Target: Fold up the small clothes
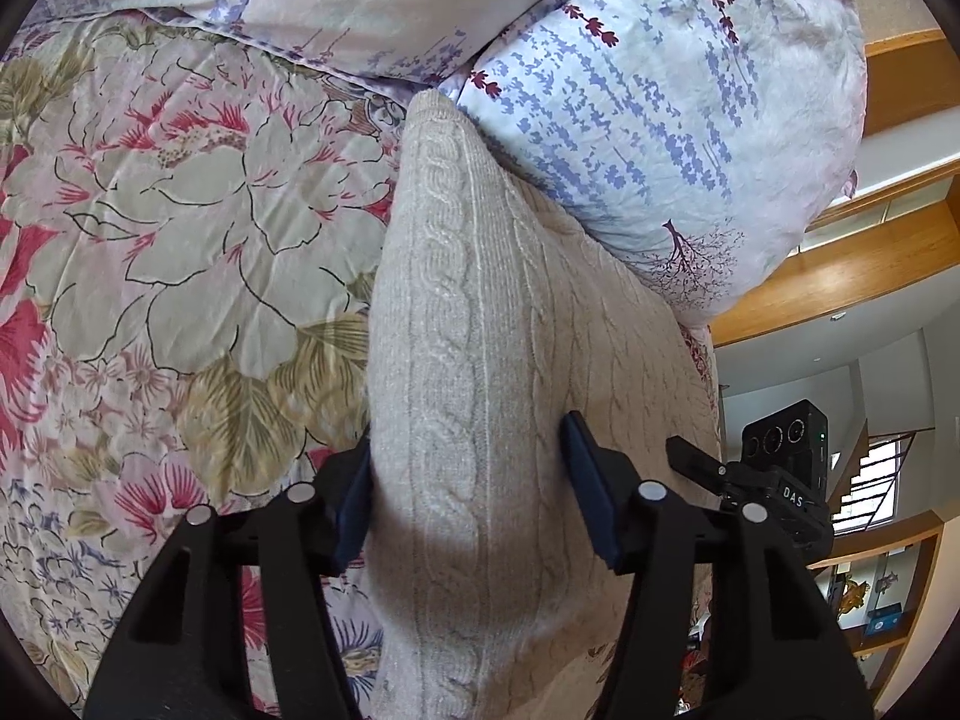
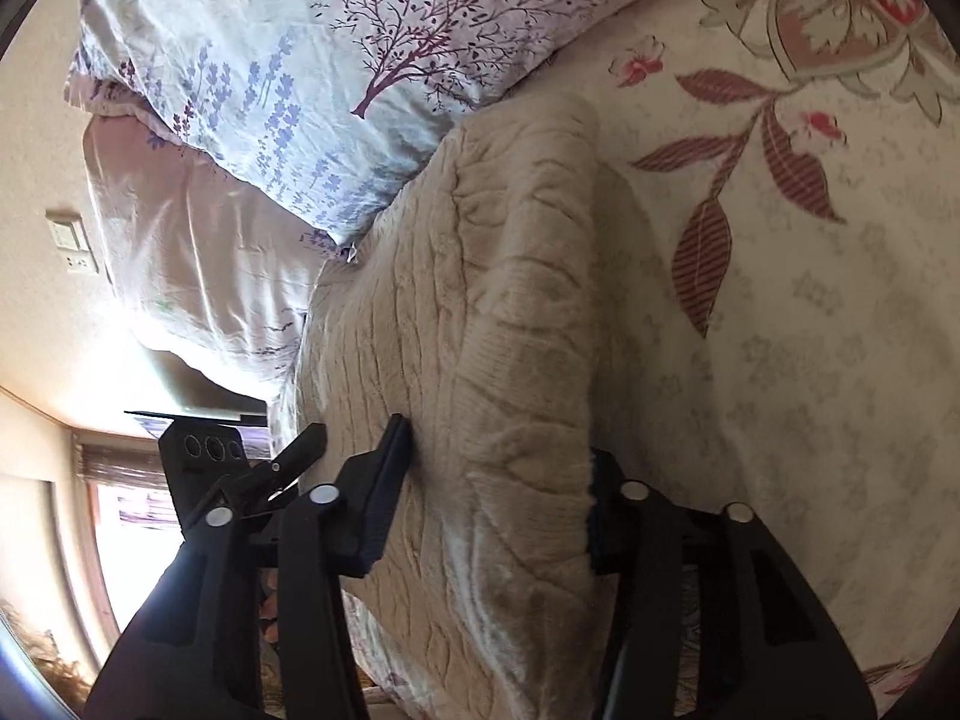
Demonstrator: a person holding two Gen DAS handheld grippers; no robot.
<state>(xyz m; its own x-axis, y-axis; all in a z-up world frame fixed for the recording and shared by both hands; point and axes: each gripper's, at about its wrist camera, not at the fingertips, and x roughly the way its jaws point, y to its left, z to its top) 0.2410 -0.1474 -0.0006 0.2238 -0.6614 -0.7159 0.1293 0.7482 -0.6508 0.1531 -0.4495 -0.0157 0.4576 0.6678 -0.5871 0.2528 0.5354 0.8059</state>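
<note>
Two wrist fisheyes, close over the bed, angled down.
Left view looks along left claw (image 1: 468,498), right along right claw (image 2: 498,498); both share knit sweater (image 1: 480,312), lavender pillow (image 1: 648,138); each sees the other claw.

Both tools (image 1: 468,501) (image 2: 501,495) clamped, angled downward

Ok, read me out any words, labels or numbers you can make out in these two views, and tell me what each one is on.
"DAS": white letters on the black right gripper, seen from the left wrist view.
Blue box on the wooden shelf: markings too small to read.
Right wrist view: no readable text.
</note>
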